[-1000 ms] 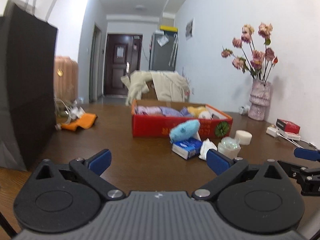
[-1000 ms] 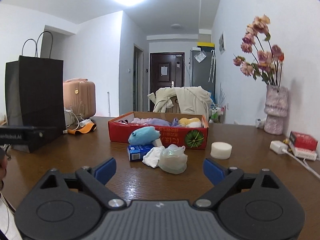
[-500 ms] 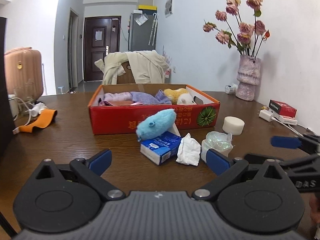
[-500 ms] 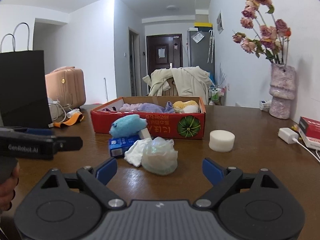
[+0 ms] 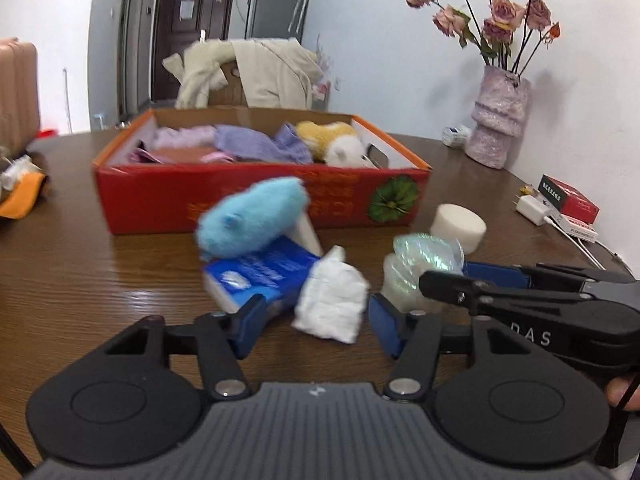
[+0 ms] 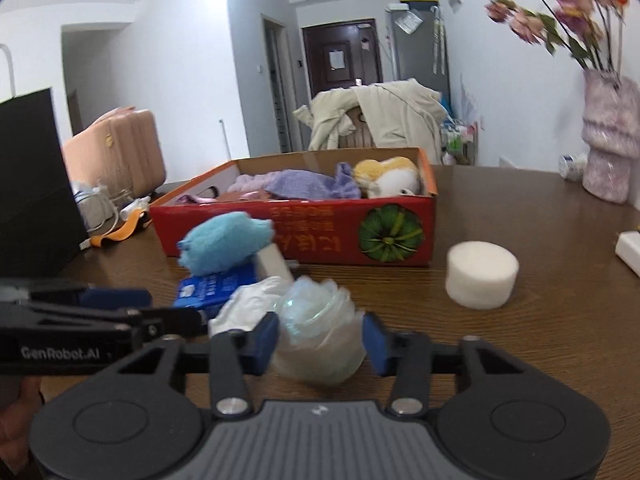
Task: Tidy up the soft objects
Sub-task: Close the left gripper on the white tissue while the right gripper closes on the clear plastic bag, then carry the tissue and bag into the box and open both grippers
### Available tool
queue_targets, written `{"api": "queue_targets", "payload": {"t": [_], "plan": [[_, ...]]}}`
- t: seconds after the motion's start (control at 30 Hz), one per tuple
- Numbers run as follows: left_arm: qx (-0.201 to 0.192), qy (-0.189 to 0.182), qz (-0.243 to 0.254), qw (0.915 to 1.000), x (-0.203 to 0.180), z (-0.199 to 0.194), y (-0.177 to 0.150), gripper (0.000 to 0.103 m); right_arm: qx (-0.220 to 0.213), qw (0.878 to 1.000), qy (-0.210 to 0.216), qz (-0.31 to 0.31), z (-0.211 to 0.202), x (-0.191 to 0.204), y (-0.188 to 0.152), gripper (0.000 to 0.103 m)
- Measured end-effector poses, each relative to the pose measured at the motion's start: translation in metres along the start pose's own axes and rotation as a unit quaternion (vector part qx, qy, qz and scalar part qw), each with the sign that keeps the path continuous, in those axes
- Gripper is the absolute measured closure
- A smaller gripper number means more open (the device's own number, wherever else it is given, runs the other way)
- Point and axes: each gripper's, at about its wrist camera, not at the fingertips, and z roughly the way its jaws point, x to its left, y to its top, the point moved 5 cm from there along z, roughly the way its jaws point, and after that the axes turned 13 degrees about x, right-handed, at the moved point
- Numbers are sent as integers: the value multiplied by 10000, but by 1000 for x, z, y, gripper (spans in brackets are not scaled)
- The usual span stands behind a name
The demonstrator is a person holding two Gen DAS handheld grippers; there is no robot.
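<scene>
A white crumpled cloth (image 5: 330, 304) lies on the brown table between the pads of my left gripper (image 5: 318, 330). Its jaws are closing; the left pad stands clear of the cloth. My right gripper (image 6: 321, 342) is closing on a crumpled clear plastic bag (image 6: 320, 332), and both pads touch its sides. Behind them a fluffy blue plush (image 5: 252, 220) leans on a blue tissue packet (image 5: 260, 276). The red cardboard box (image 5: 160, 200) further back holds purple cloths and a yellow-and-white plush. A white foam cylinder (image 6: 482, 276) stands to the right.
A pink vase of dried roses (image 5: 500, 120) stands at the back right by the wall, with a small red box (image 5: 568, 200) and a white charger near it. A black paper bag (image 6: 32, 184) and an orange strap (image 6: 120, 232) are at the left.
Both grippers have come forward and tipped down to the pile in front of the box. Their jaws have narrowed, the left around the white cloth, the right onto the plastic bag.
</scene>
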Motion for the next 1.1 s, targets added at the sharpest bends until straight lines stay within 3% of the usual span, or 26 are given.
{"api": "queue_targets", "payload": {"t": [0.23,0.3,0.33,0.53,0.6,0.73,0.87,0.97,1.0,1.1], "plan": [[202,252,-240,9992,-18,32,10,41,-4,9997,-5,232,4,-25,-6,70],[283,339,-400,9982,-19,39,11,49,15,9995,79,300,5,-27,-8,77],[342,386,-502,9974,-19,42,11,68,-18,9994,110,312,5,-28,-8,80],[205,290,-638,9973,-18,37,12,86,-128,9994,149,298,1,-26,-8,84],[138,216,-640,9976,-18,29,12,87,-256,9992,46,287,-5,-25,-6,81],[-39,145,-570,9983,-15,13,10,87,-449,9986,-267,65,-15,-20,5,41],[-138,80,-629,9979,-9,0,11,87,-163,9994,-317,-29,9,-21,19,41],[-305,56,-566,9979,-4,-16,10,87,98,9995,-292,19,29,-21,22,56],[-354,61,-567,9977,-2,-23,8,87,190,9993,-331,-12,33,-19,22,68],[-507,78,-587,9970,6,-44,3,87,117,9994,-326,31,27,-14,23,78]]}}
